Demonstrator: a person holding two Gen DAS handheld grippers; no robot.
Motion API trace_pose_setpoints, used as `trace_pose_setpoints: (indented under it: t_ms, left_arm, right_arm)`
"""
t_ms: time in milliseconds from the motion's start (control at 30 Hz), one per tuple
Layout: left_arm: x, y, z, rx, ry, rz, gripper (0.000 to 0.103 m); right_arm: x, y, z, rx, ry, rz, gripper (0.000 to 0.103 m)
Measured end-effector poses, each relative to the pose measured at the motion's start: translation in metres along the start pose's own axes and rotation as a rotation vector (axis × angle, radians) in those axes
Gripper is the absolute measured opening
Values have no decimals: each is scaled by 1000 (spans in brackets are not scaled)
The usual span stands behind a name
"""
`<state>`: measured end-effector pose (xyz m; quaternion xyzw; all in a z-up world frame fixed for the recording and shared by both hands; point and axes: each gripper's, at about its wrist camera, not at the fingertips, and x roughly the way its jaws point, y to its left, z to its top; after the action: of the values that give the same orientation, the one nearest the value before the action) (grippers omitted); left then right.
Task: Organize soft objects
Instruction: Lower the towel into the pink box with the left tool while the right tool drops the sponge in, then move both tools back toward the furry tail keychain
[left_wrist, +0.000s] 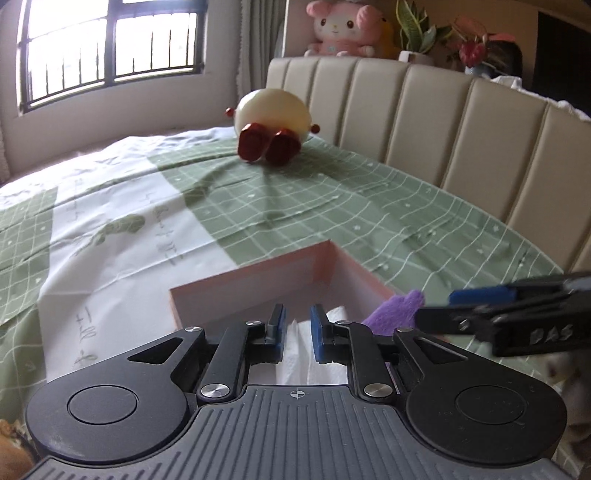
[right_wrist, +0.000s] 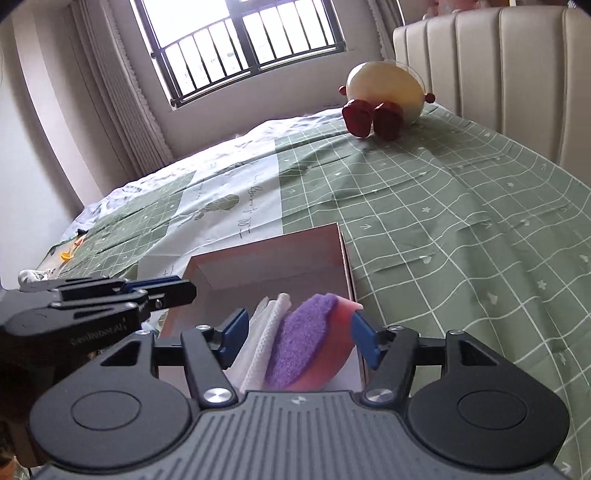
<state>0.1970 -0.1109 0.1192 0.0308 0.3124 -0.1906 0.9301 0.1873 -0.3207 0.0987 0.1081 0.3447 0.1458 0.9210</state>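
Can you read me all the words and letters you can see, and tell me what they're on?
"DAS" – on the right gripper, seen from the left wrist.
Raised lettering on the left gripper, seen from the right wrist – too blurred to read.
Cursive handwriting printed on the white panels of the bedsheet – too small and distorted to read.

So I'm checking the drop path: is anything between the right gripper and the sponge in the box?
Nothing visible. The right gripper is open, a finger on either side of the purple-and-pink sponge, which stands on edge in the pink box beside the white cloths. The left gripper is off to the side.
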Motion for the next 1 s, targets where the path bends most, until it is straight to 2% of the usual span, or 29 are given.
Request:
trace_pose_setpoints:
  t_ms: [300,433,567,767,867,1000]
  left_arm:
    - [-50,14,-23,19,-44,36,18]
    - [-92,43,-57,-38,-75,78,18]
    - [-137,85,-113,-113,-86,141,18]
    - [-212,160,-190,-305,-144,301,18]
    - [-239,200,-213,-425,-172,383,19]
    - [-260,255,-230,-569,-199,474,19]
  right_arm:
    - [-22,56,-12,-88,3,9,70]
    - [-22,95,-28,-129,18,29,85]
    - [-12,145,-55,-220,44,51,85]
    - [10,225,-115,-395,120,136,85]
    - [23,253,-143,-460,161,162,85]
    - [41,273,-175,-535,199,148,85]
